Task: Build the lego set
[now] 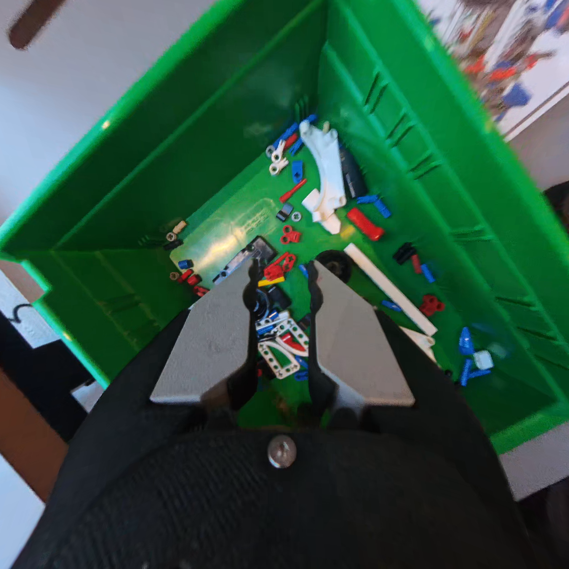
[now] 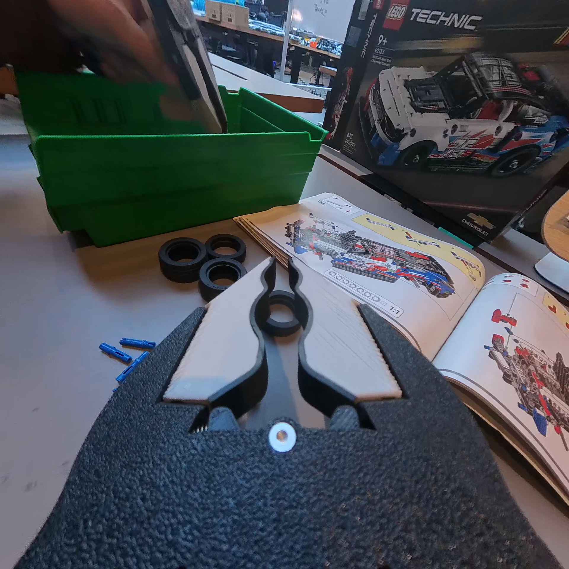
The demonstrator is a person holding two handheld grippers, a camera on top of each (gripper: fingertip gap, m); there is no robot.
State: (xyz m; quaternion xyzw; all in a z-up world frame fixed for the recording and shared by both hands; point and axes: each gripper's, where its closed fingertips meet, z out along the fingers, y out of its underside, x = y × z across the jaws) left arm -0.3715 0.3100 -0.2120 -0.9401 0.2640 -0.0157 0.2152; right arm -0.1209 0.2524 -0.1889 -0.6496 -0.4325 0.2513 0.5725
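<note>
My left gripper [image 1: 282, 266] is open and points down into a green bin [image 1: 184, 138] of loose Lego pieces. A red connector [image 1: 278, 268] and a white frame piece [image 1: 283, 348] lie between and below its jaws; I cannot tell if the tips touch anything. My right gripper [image 2: 280, 262] is shut on a black tyre [image 2: 281, 314], which sits in the round recess of its fingers low over the table. Three more black tyres [image 2: 221, 275] lie just ahead. The left gripper [image 2: 191, 77], held by a hand, also shows reaching into the bin [image 2: 178, 172].
The bin also holds a white curved panel [image 1: 326, 166], a long white beam [image 1: 388, 289] and a black wheel [image 1: 334, 264]. An open instruction booklet [image 2: 369, 261] lies to the right, the set's box [image 2: 446, 107] stands behind it, and blue pins [image 2: 123, 348] lie on the table at left. The gap from one gripper's tips to the other's is roughly 25 cm. Measured from the fingertips, the red connector [image 1: 278, 268] is 5 cm or so from the left gripper and 30 cm from the right.
</note>
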